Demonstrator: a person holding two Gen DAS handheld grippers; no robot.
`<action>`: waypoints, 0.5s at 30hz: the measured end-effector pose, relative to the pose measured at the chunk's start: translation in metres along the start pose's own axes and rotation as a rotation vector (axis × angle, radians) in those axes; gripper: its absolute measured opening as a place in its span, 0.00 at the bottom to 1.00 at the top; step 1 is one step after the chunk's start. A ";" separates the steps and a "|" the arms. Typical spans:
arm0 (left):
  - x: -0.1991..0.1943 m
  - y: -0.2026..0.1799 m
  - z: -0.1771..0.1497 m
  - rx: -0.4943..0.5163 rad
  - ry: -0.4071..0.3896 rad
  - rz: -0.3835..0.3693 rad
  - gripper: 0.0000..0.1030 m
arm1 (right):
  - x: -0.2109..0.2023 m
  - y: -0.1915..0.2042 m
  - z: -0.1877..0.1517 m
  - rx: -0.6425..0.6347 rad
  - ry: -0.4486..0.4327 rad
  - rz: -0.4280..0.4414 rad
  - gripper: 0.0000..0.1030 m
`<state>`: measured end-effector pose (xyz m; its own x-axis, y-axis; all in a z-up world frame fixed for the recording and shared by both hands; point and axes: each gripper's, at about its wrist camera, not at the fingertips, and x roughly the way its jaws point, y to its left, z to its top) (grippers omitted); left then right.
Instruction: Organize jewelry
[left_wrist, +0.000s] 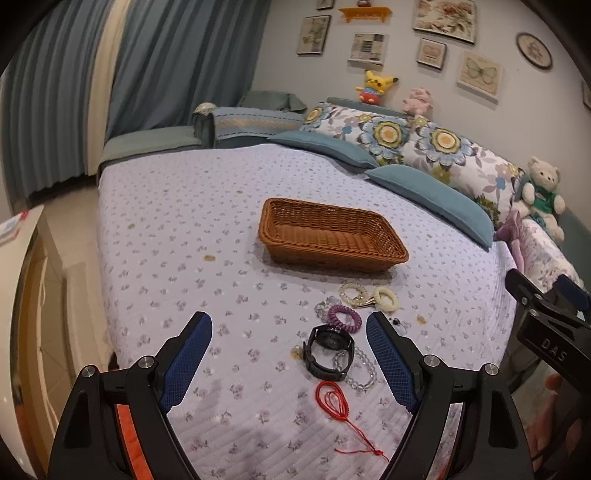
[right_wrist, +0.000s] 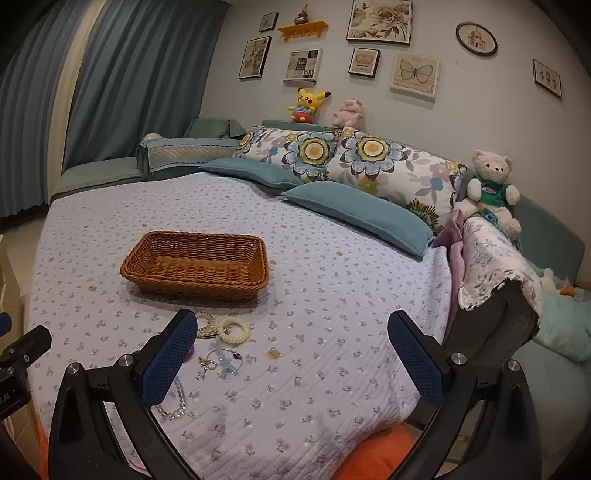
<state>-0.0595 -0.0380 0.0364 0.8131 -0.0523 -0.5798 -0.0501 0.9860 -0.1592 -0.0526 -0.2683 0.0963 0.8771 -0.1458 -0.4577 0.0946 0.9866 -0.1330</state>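
Note:
A brown wicker basket (left_wrist: 328, 236) stands empty on the floral bedspread; it also shows in the right wrist view (right_wrist: 195, 264). In front of it lies a cluster of jewelry: a black watch (left_wrist: 328, 350), a purple coil band (left_wrist: 343, 314), a cream coil band (left_wrist: 386, 297), a clear bead bracelet (left_wrist: 364, 369) and a red cord (left_wrist: 334, 400). My left gripper (left_wrist: 288, 360) is open, hovering over the bed just short of the watch. My right gripper (right_wrist: 291, 360) is open and empty; the cream coil band (right_wrist: 233, 328) and a charm bracelet (right_wrist: 223, 360) lie by its left finger.
Blue pillows (left_wrist: 432, 203) and floral cushions (left_wrist: 417, 140) line the back of the bed. A white teddy bear (right_wrist: 491, 188) sits at the right. A folded floral quilt (right_wrist: 495, 258) lies at the bed's right edge. A white cabinet (left_wrist: 22, 280) stands left of the bed.

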 end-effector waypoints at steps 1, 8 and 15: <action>0.002 -0.002 0.001 0.016 -0.007 0.013 0.84 | 0.003 0.001 -0.001 0.006 0.004 0.011 1.00; 0.029 -0.005 0.003 0.063 0.018 0.029 0.84 | 0.045 0.005 -0.005 0.021 0.062 0.020 1.00; 0.061 -0.003 0.000 0.046 0.101 -0.016 0.84 | 0.087 0.014 -0.008 -0.024 0.129 0.080 1.00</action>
<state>-0.0093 -0.0438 0.0015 0.7506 -0.0819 -0.6557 -0.0088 0.9910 -0.1338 0.0218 -0.2674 0.0478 0.8134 -0.0766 -0.5767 0.0140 0.9936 -0.1122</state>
